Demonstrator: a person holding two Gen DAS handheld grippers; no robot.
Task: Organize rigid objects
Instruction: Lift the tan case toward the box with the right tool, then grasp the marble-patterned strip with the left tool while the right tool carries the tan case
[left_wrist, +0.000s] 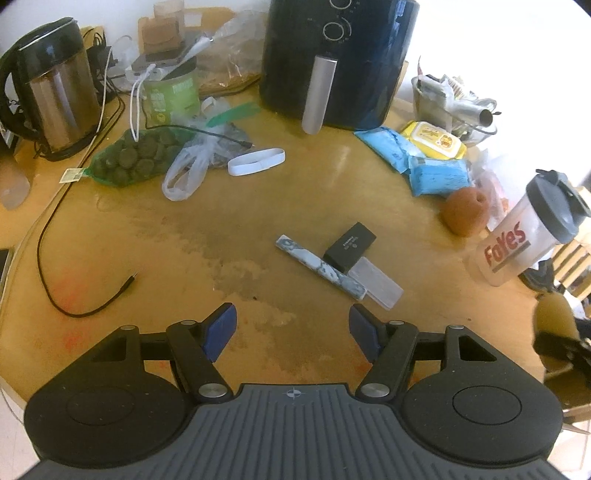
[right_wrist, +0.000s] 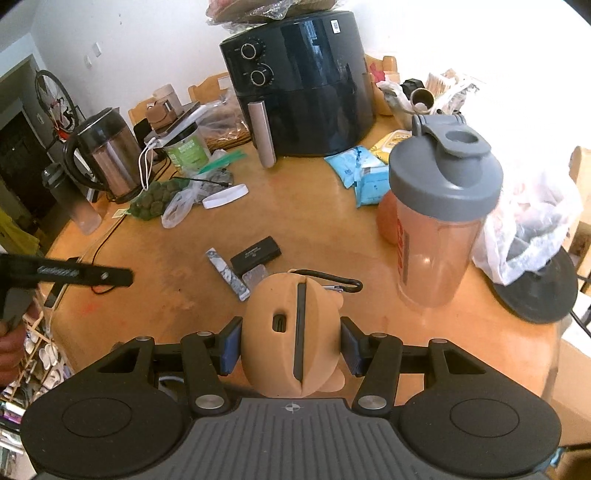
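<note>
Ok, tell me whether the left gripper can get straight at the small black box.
Probably yes. The left gripper is open and empty, and bare table lies between it and the small black box. The marbled bar lies against the box's near side, so come from above.

The air fryer (left_wrist: 332, 62) was cut off by the top edge in the left wrist view. The print on the black box (left_wrist: 349, 245) was too small to read. In the right wrist view the tan case (right_wrist: 291, 336) hid part of the clear case (right_wrist: 255, 276), and the shaker bottle (right_wrist: 439, 221) covered most of the orange object (right_wrist: 386, 221) behind it.
</note>
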